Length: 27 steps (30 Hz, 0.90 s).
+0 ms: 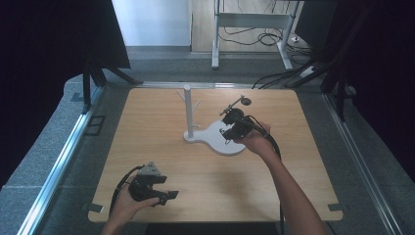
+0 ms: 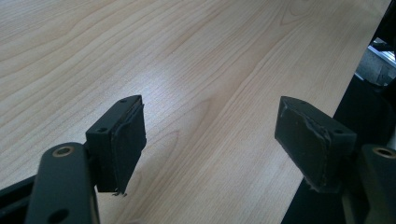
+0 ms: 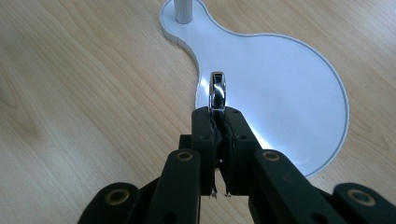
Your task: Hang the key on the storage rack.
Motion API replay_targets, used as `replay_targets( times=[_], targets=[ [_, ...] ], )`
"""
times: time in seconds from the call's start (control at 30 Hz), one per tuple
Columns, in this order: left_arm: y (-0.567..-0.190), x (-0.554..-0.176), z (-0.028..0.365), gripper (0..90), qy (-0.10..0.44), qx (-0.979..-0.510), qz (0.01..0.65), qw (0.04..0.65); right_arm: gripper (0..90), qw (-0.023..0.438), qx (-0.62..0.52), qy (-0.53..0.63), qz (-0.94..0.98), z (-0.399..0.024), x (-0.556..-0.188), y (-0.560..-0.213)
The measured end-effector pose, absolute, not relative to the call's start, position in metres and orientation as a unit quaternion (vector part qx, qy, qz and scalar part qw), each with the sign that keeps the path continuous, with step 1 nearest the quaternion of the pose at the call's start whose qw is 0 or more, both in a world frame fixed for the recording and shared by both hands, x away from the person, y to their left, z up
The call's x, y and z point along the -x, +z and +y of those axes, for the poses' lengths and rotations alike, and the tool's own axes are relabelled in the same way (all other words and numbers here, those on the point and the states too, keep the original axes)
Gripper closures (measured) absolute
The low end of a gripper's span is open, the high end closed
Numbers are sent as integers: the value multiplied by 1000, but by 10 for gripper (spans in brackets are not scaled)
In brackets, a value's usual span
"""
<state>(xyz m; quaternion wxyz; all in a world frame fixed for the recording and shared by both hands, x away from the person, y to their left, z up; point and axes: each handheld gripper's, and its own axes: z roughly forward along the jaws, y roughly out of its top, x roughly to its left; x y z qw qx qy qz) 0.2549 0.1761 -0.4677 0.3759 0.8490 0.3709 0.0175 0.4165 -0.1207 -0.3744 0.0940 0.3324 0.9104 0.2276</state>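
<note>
A shiny silver ring [image 3: 217,91] stands up between the pads of my right gripper [image 3: 218,119], which is shut on it, over the edge of the white stand base [image 3: 280,79]. In the high view the right gripper [image 1: 229,131] hovers above the round dish part of that white base [image 1: 215,138], whose white post with short pegs [image 1: 188,110] rises at its left end. My left gripper [image 1: 169,196] rests low near the table's front left; in its own view the left gripper [image 2: 210,140] is open, with bare wood between its pads.
The light wooden table [image 1: 161,161] has metal rails along both sides [image 1: 63,152]. A black curtain [image 1: 54,39] hangs at the far left, and a desk frame with loose cables [image 1: 259,34] stands behind the table. A dark drop lies past the table edge [image 2: 327,140] beside the left gripper.
</note>
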Motion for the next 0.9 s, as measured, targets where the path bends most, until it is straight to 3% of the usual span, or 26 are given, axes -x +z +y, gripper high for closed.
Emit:
replay_targets(
  times=[0.9],
  targets=[
    [-468,-255,178,251,19,-850,370,374,847,94,-340,228,908,-99,-443,-362]
  ],
)
